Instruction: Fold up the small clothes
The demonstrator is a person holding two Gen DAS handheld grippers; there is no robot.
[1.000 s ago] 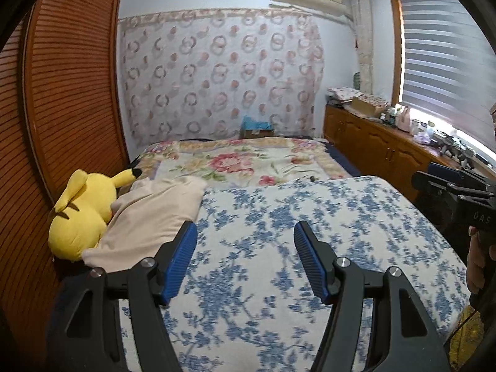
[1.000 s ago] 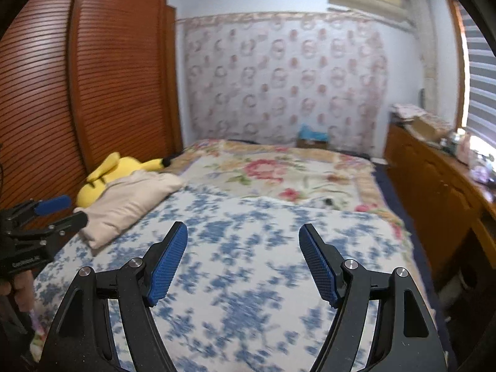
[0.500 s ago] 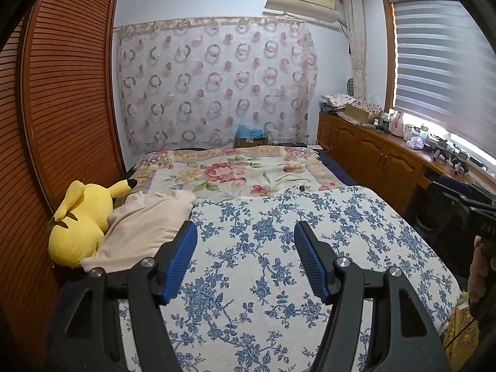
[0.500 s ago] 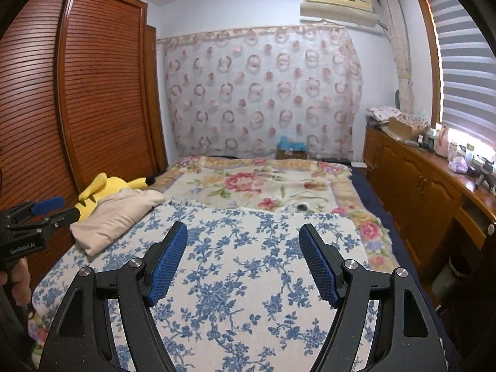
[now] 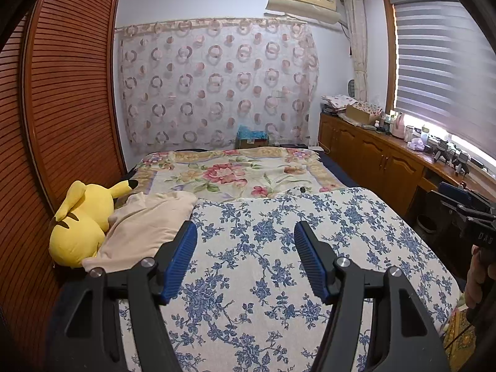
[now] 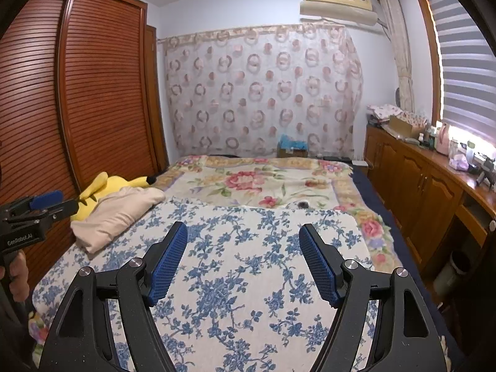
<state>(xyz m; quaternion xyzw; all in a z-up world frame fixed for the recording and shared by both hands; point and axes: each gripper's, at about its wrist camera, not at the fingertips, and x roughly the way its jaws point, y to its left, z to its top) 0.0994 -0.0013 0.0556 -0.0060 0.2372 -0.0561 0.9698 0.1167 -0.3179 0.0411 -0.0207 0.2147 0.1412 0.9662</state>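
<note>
Left wrist, both tongs (image 5: 245,232) (image 6: 243,235) agape, empty

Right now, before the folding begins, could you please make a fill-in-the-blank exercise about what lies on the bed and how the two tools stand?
1. The crumpled beige cloth garment lies against a plush toy whose colour is ____.
2. The fingers of the left tool and the right tool are spread ____, with nothing between them.
3. The white quilt under both tools has a flower print in ____.
4. The garment lies nearer the bed's ____ side.

Missing words: yellow; open; blue; left
</note>
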